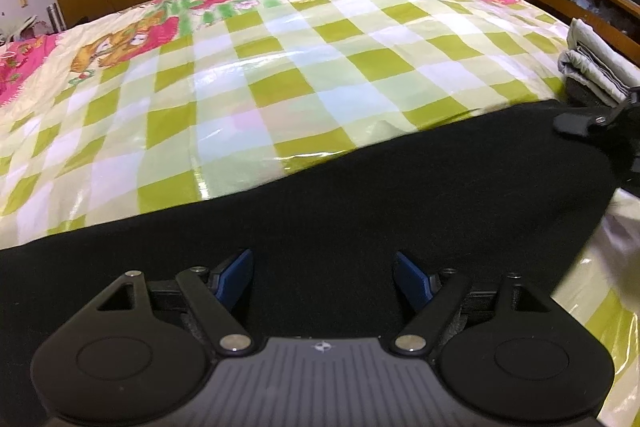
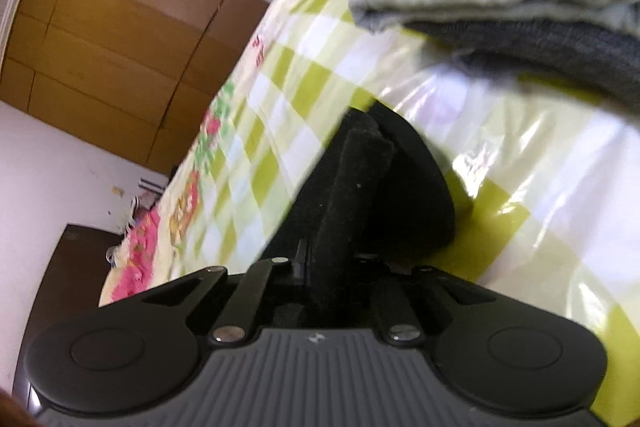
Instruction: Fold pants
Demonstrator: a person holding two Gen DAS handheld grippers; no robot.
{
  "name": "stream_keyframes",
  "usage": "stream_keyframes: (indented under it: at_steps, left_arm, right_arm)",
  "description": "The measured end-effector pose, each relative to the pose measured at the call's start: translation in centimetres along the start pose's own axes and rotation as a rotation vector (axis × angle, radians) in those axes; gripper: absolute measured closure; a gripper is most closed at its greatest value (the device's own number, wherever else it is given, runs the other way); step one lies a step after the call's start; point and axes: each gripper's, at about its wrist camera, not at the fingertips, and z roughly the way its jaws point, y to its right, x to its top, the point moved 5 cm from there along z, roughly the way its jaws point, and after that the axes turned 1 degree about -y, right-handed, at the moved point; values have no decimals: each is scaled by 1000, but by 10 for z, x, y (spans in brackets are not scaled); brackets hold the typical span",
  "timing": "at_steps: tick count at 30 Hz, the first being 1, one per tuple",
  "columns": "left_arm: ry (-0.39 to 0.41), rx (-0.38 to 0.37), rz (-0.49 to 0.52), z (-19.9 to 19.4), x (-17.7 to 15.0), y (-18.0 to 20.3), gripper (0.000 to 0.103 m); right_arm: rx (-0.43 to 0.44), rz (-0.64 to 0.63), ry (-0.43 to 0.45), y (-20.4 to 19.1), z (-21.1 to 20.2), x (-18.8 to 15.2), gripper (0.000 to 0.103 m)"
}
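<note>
Left hand-held gripper [image 1: 323, 277] wide apart above black pants [image 1: 340, 195], right hand-held gripper [image 2: 344, 227] pinching their edge; pants across checked bed [image 1: 280, 67]: soft, light, limp, best held at hems.

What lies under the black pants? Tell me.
The green checked bedsheet, under clear plastic, runs beneath the black pants. What else lies under them is covered. The right gripper clamps one edge.

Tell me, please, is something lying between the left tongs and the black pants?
Nothing visible does. The left tongs stand open directly over the black pants, with only bare cloth between the blue pads. The folded grey clothes lie off to the right, beyond the pants.
</note>
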Motion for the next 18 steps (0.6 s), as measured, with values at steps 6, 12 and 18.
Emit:
stream_keyframes:
  at_steps: [6,12,18]
  left_arm:
    - [10,6,-41,-19,-20,-37,14]
    - [34,34,-115,-42,-45,-90,14]
    - [51,41,-154,-48,-58,-117,14]
  right_arm:
    - [-63,-81,11,-13,-1,-4,93]
    - [-134,-43,6,-9,10,-7,93]
    - [-145,-76,78,-30,-8,-7,94]
